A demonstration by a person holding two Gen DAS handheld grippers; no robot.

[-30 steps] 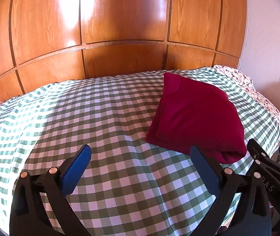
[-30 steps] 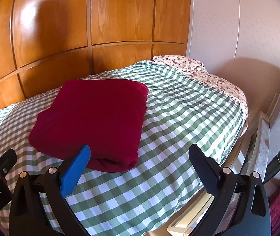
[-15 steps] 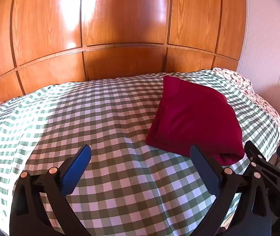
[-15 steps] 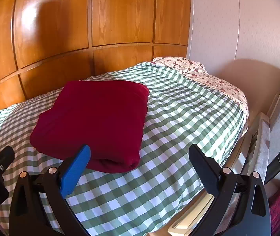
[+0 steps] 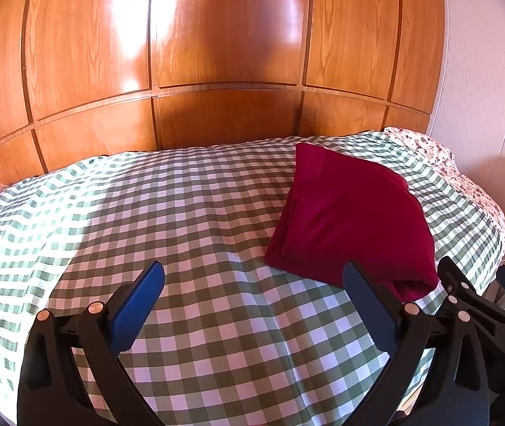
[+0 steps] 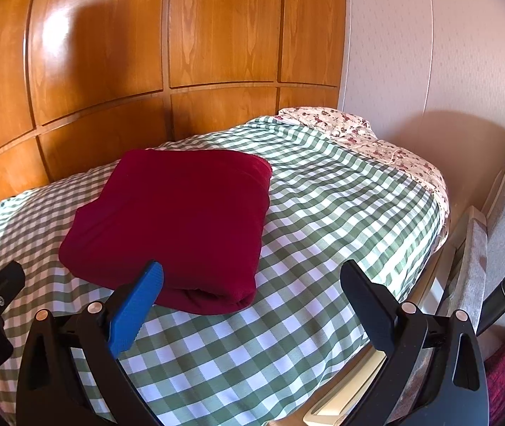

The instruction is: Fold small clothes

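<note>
The dark red garment [image 6: 177, 227] is seen folded into a thick, squarish bundle, lying flat on the bed [image 6: 341, 220]; in the right wrist view it sits at about 10 o'clock from the frame's centre, in the left wrist view at about 3 o'clock [image 5: 351, 220]; its rolled, doubled edge faces the cameras, and the layers appear aligned, so the fold is judged complete or nearly so. The green-and-white checked cover beneath it is lightly rippled; a floral sheet [image 6: 366, 135] is exposed at 1 o'clock, and wooden panelling [image 6: 146, 53] rises behind at 12 o'clock.

The right hand-held gripper [image 6: 250, 284] is held wide apart with nothing between its fingers, just short of the bundle's near edge; the left hand-held gripper [image 5: 252, 284] is likewise spread wide and empty, over bare cover at 9 o'clock of the garment.

Several risks can be judged from here: if the bundle is lifted by a single layer of the near edge, the fold may be pulled open; if the cover is pinched along with the cloth, the bundle may be dragged askew; a push from a blue pad [image 6: 135, 316] could slide the top layers off alignment.
</note>
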